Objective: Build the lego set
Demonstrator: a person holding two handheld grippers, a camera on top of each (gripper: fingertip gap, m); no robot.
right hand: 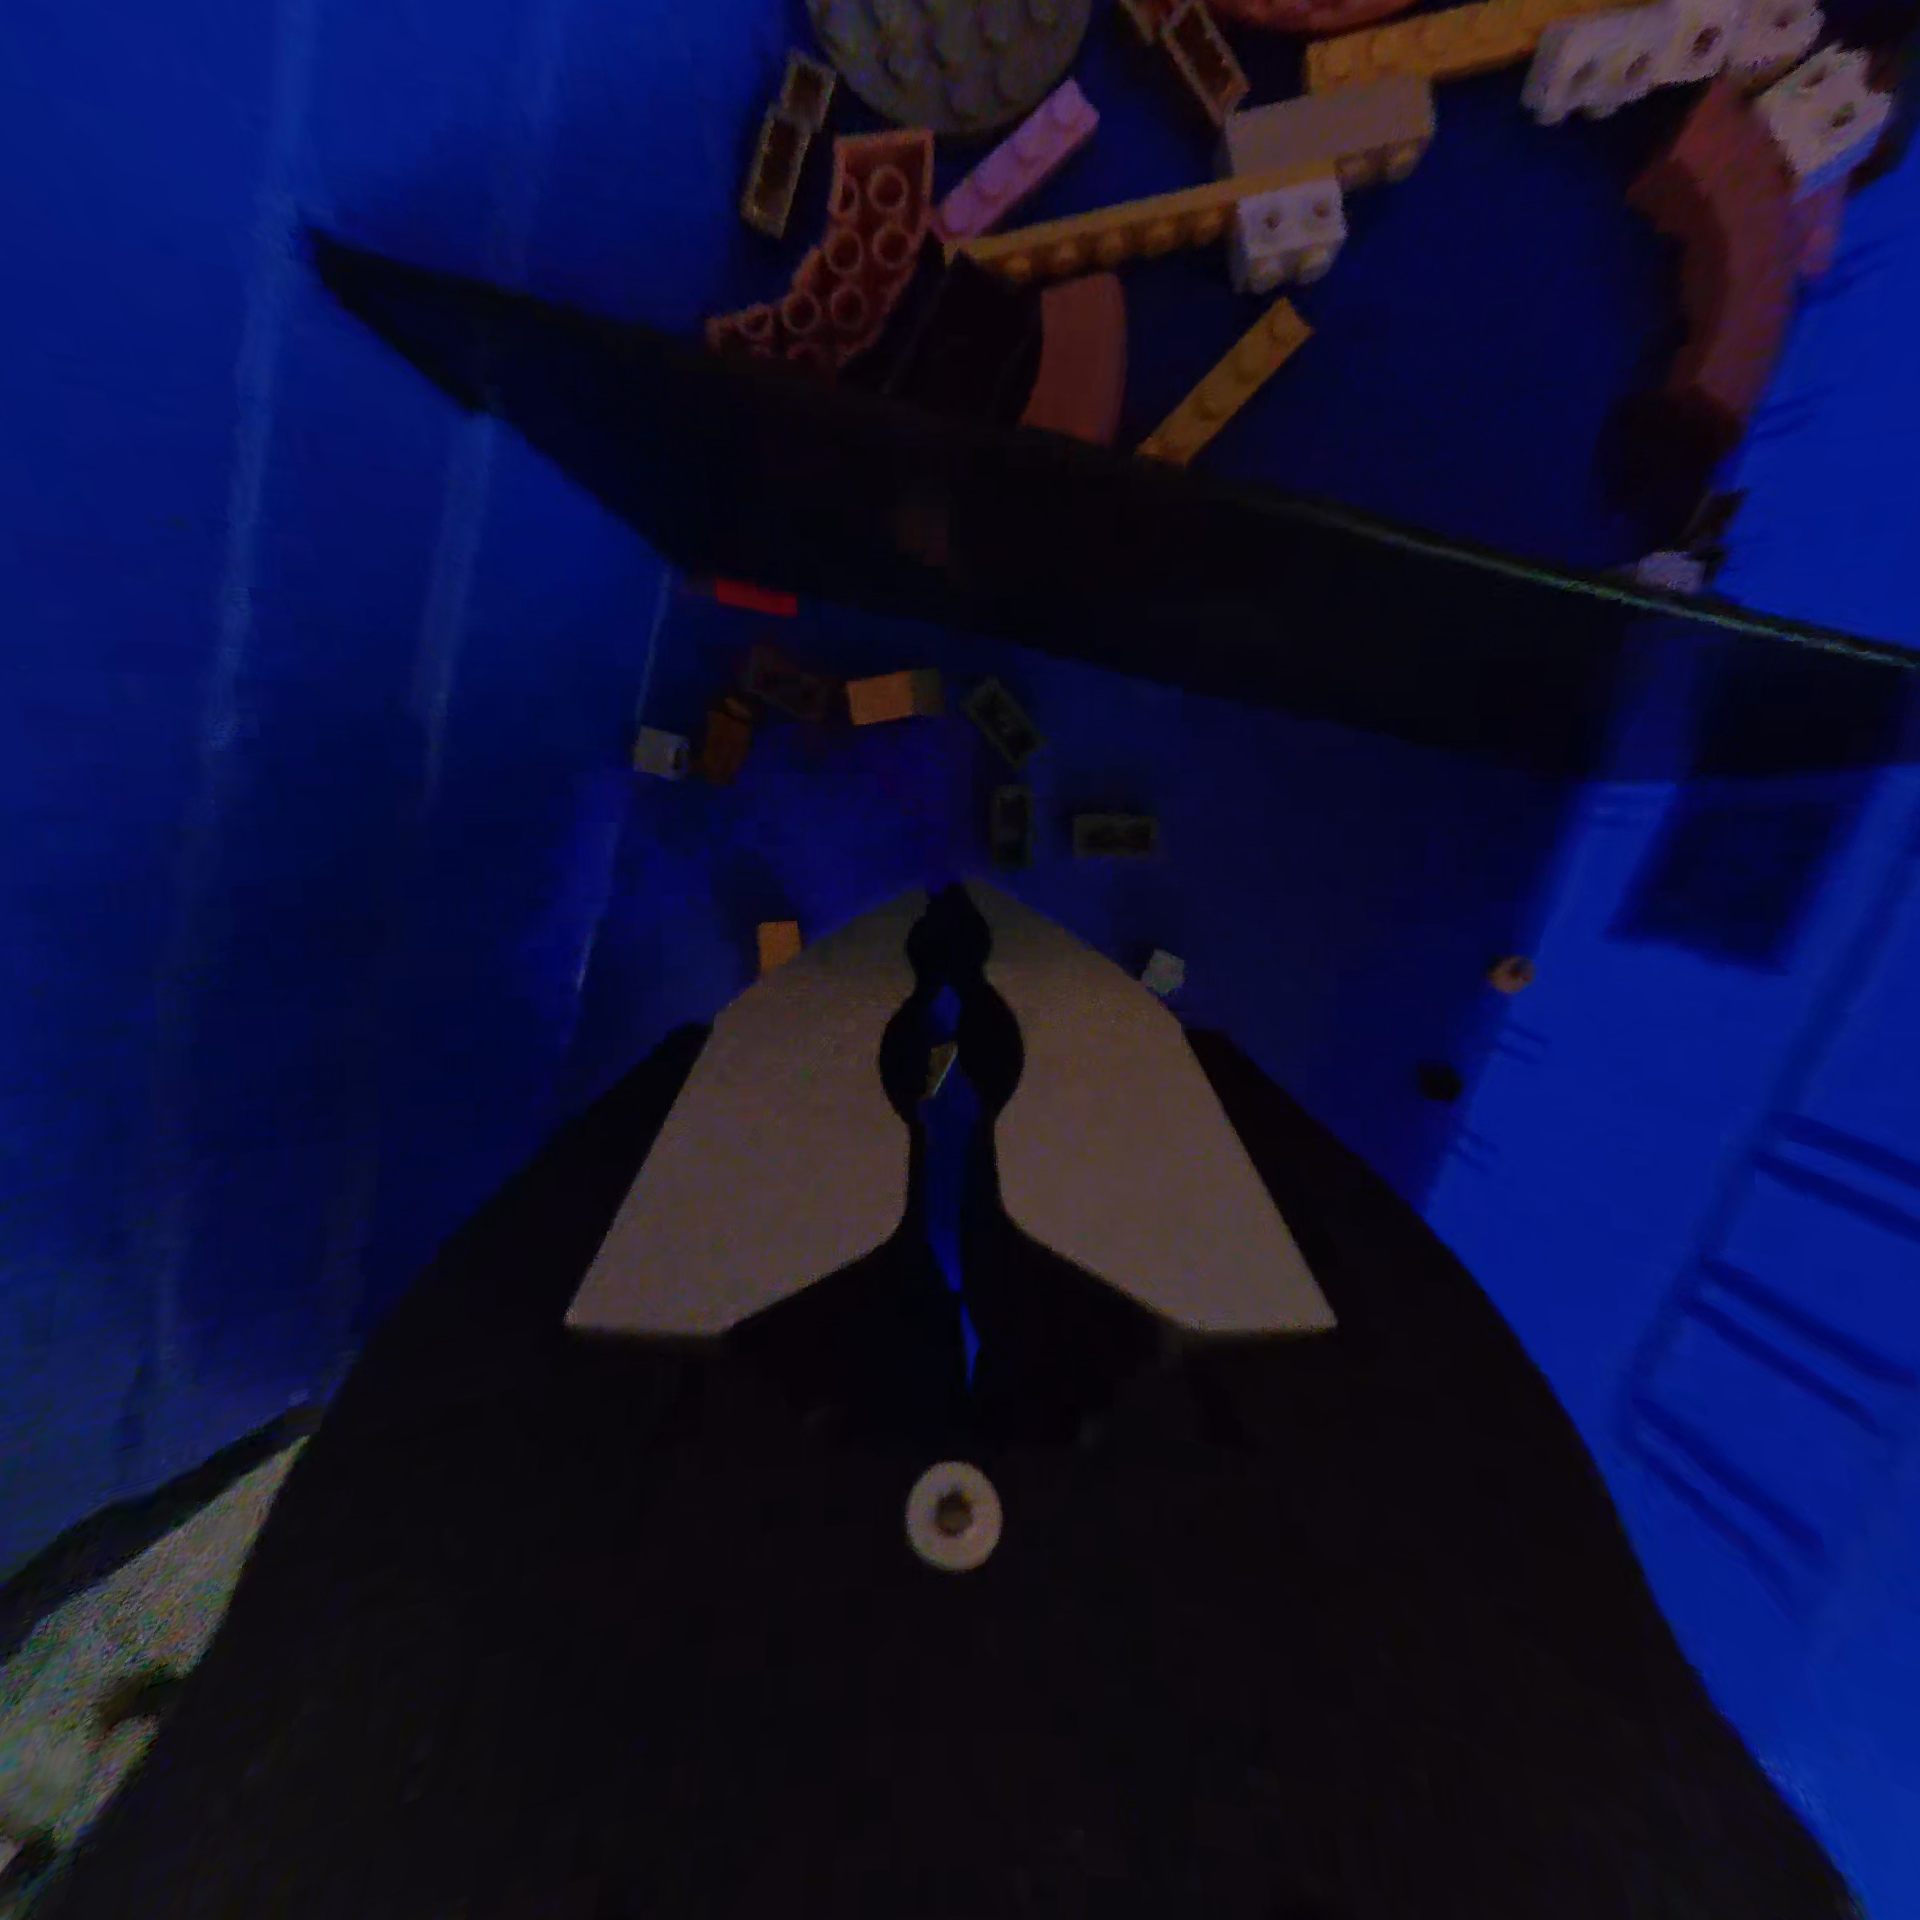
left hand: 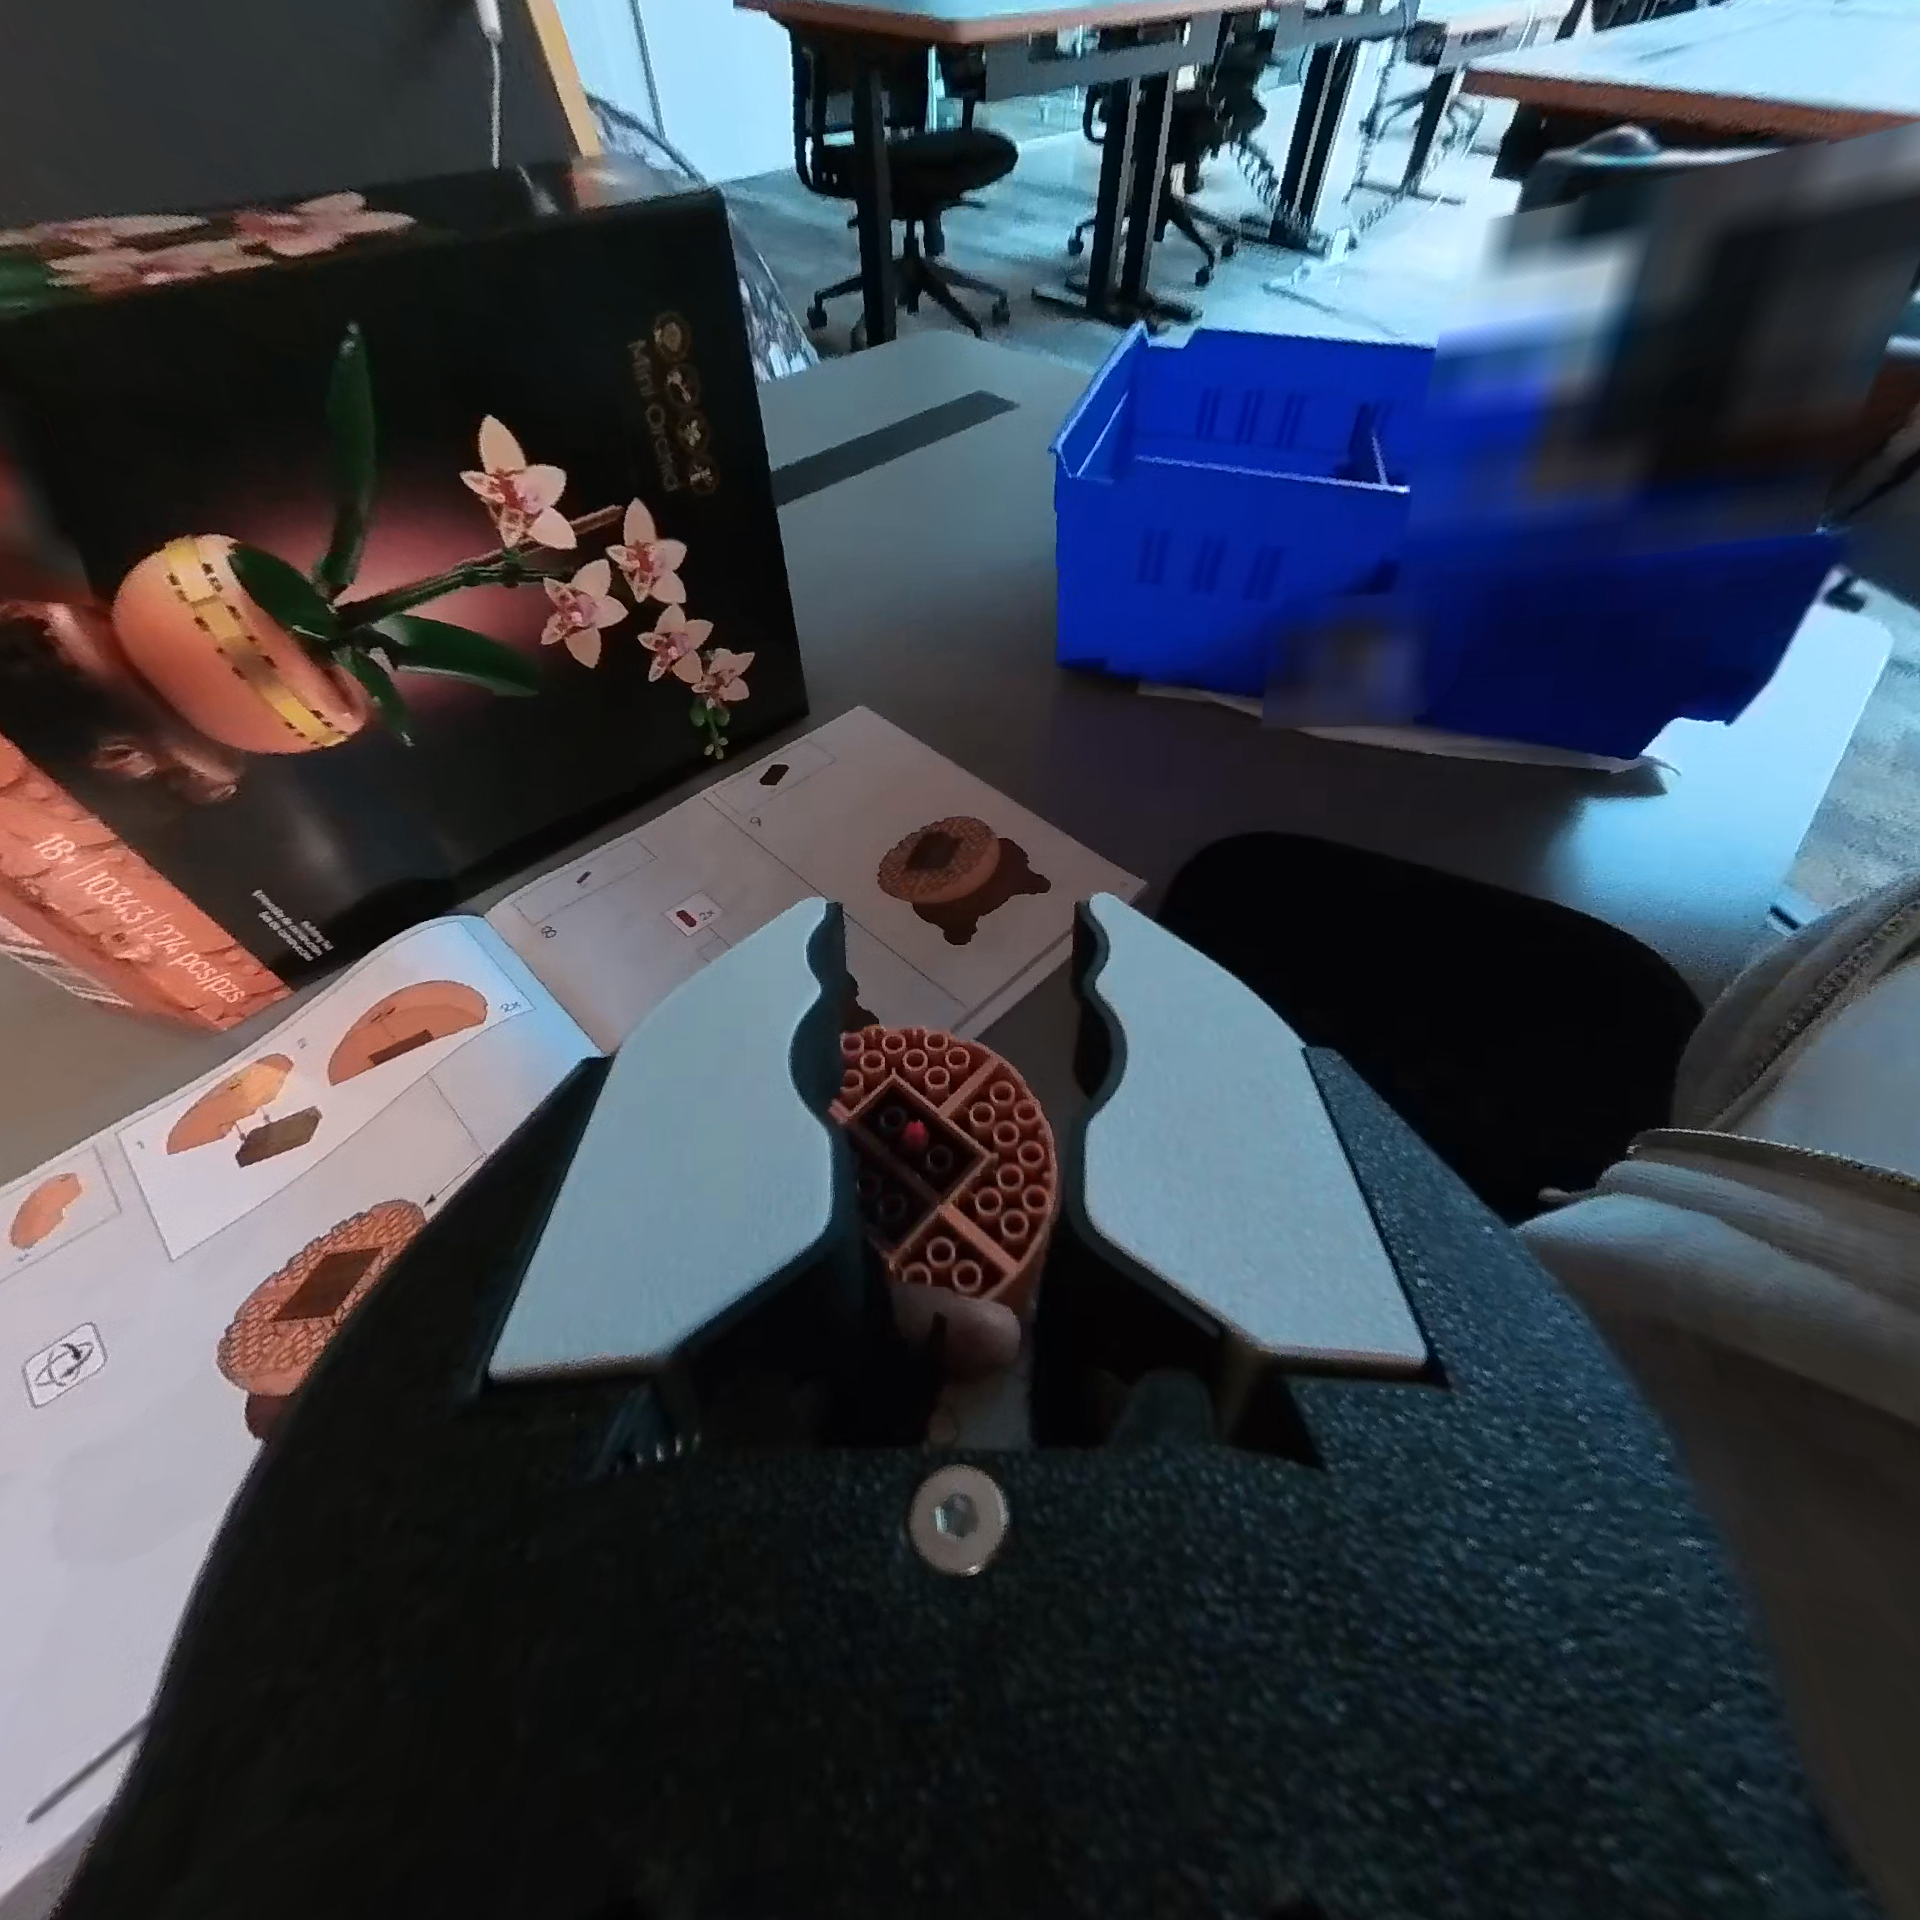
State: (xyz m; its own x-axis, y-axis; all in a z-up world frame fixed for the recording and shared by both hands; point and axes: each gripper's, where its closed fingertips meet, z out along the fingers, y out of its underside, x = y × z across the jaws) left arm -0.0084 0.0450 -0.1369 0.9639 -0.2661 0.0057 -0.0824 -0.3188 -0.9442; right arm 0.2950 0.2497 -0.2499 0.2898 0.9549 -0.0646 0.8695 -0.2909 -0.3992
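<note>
In the left wrist view, the left gripper [left hand: 956,935] has its jaws half open around a round salmon brick assembly [left hand: 961,1164], studded underside up, above the open instruction booklet [left hand: 644,914] on the table [left hand: 935,582], probably for comparing. In the right wrist view, the right gripper [right hand: 951,904] is inside the blue bin [right hand: 260,623], jaws closed at the tips; whether they pinch one of the loose bricks [right hand: 894,694] I cannot tell.
</note>
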